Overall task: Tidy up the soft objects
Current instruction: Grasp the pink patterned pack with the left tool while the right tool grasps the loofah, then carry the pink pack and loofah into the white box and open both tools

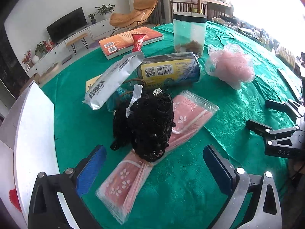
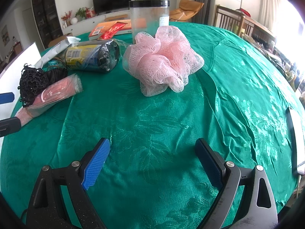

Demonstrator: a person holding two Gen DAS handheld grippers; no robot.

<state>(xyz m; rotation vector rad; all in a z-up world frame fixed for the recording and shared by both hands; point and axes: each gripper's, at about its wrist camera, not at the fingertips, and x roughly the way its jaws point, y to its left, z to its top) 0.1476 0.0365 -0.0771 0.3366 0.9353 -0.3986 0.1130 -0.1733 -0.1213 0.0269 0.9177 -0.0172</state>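
Clearly the soft things are not yet sorted: they lie mixed with hard goods on the green-clothed table (image 2: 171,114). A black lace pouch (image 1: 150,124) sits on top of a wrapped pack of pink face masks (image 1: 122,183), pinning it across the middle, so the pouch probably has to come off first. Behind them a silver foil packet (image 1: 112,80) leans against a wrapped roll with a yellow label (image 1: 169,70), and a pink mesh bath sponge (image 2: 162,59) stands alone, just in front of a clear jar (image 2: 148,19) (black lid on).

The left gripper (image 1: 154,164) faces the pouch and the mask pack with its fingers spread wide, holding nothing. The right gripper (image 2: 152,162) hovers above bare cloth, fingers equally wide and empty, pointed toward the sponge but well apart from it.
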